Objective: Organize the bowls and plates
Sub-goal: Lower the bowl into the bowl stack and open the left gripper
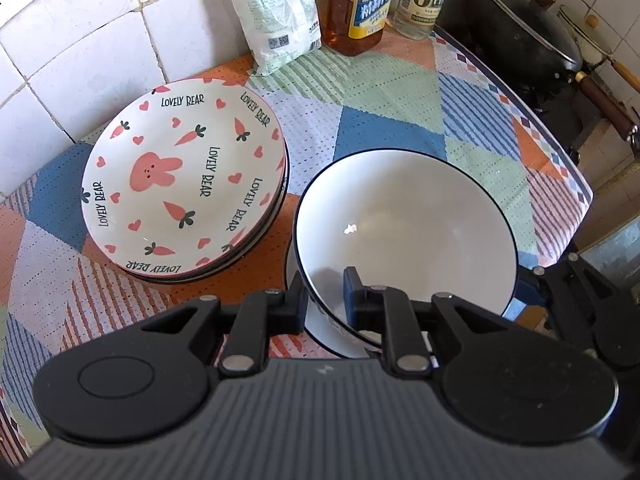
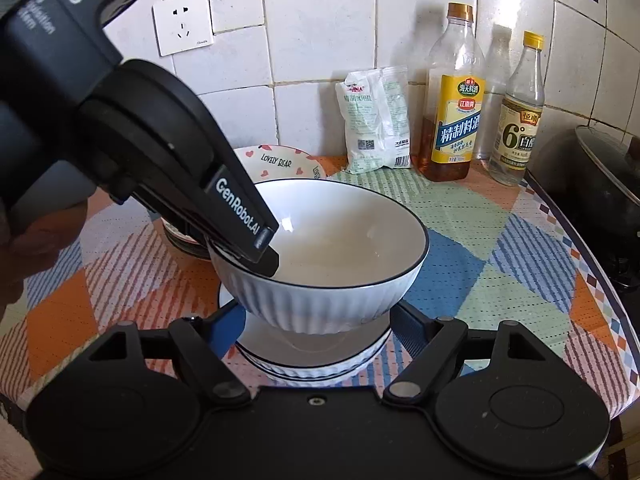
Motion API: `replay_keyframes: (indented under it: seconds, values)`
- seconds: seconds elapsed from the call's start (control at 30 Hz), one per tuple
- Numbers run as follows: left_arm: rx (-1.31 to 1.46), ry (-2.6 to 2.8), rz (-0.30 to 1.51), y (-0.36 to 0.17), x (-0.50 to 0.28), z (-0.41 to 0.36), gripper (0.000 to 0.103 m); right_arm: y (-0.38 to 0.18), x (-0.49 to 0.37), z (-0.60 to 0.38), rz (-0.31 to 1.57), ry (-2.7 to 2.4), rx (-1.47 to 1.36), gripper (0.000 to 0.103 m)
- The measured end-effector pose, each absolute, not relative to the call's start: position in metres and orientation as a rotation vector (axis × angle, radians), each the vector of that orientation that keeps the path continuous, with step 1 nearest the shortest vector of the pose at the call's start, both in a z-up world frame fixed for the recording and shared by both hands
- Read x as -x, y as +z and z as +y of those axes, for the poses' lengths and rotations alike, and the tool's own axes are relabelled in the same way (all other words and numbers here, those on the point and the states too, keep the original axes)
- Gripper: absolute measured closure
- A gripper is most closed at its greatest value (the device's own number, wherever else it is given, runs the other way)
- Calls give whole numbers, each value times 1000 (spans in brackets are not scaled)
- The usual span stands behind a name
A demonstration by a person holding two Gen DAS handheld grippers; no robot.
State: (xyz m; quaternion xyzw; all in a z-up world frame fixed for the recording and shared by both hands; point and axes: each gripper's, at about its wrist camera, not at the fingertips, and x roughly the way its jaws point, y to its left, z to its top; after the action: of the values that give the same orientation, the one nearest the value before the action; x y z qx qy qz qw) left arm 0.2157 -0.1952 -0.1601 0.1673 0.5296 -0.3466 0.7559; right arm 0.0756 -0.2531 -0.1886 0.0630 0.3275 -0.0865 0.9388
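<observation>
- White glazed bowl (image 1: 404, 232), dark-rimmed, ribbed outside: held tilted above a second bowl (image 2: 316, 354) of the same pattern, which sits on the counter near its front edge. Whether the two touch cannot be told.
- Left gripper (image 1: 325, 300): jaws closed across the upper bowl's near rim, one finger inside, one outside; in the right wrist view its finger (image 2: 240, 216) slants down over that rim.
- Right gripper (image 2: 318, 330): jaws spread wide either side of the lower bowl, holding nothing that can be seen.
- Stack of plates (image 1: 184, 176), printed with rabbit, carrots and "LOVELY BEAR": toward the counter's back-left corner, beside the bowls, apart from them.
- Patchwork cloth (image 1: 384, 96): covers the counter.
- Back edge, by the tiled wall: white packet (image 2: 376, 120), yellow-labelled bottle (image 2: 452, 112), clear bottle (image 2: 518, 120).
- Right edge: lidded dark pot (image 1: 520, 28) on the stove.
- Step judged in hand: nesting the upper bowl into the lower one.
- Risks, as judgements: a one-sided pinch on smooth glaze could let the tilted bowl pivot or slip; released while tilted, it could strike the lower rim and chip, or seat crooked; the lower bowl, near the front edge, could be nudged toward it; a sideways swing could knock the plates.
</observation>
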Motion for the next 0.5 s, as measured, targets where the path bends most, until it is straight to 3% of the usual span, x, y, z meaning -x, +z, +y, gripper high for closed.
replay_keyframes:
  seconds: [0.37,0.5]
  values:
    - [-564,-682,1016,-163,-192,-206,85,-196,-66,-247,642,-205,-118,18]
    - [-483,-668,1144,-172,-204,-201,82,-198,-68,-240,660,-198,-72,14]
